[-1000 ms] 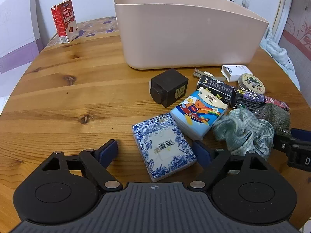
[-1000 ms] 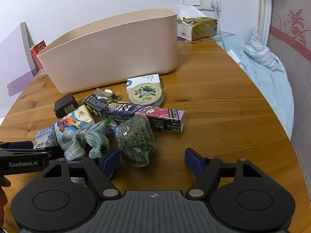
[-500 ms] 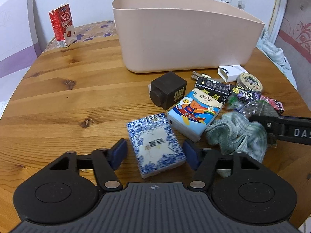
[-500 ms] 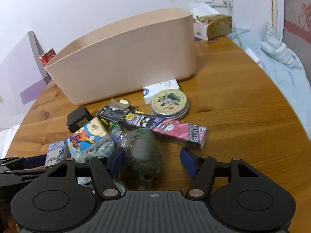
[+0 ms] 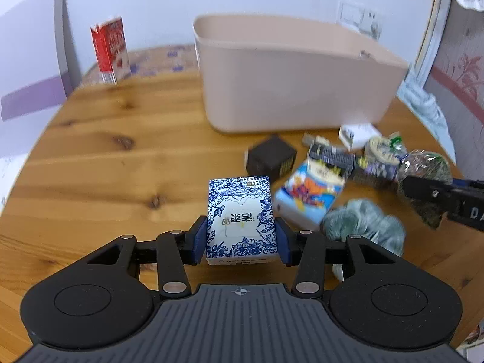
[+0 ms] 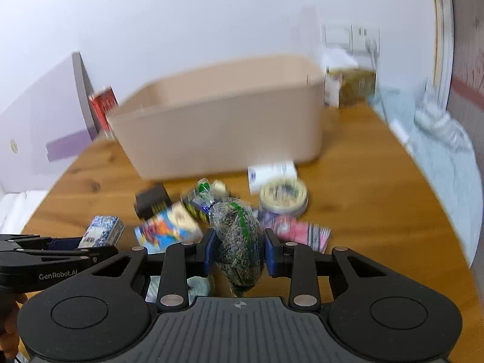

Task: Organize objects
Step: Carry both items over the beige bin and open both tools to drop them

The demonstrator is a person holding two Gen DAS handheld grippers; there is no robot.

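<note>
The bin (image 5: 290, 90) stands at the back of the worktop (image 5: 121, 163), with the carton (image 5: 109, 50) upright well to its left near the far edge. In front of the bin lies a cluster: the cube (image 5: 270, 158) nearest the bin's left end, the cartoon pack (image 5: 308, 195) just before it, the cloth (image 5: 363, 227) to that pack's right and closer. The round tin (image 6: 283, 193) sits right of the cluster, a small box (image 6: 272, 172) between it and the bin. The floral tissue pack (image 5: 240, 219) sits between the left gripper (image 5: 241, 239) jaws; the herb bag (image 6: 239, 239) between the right gripper (image 6: 239, 252) jaws.
</note>
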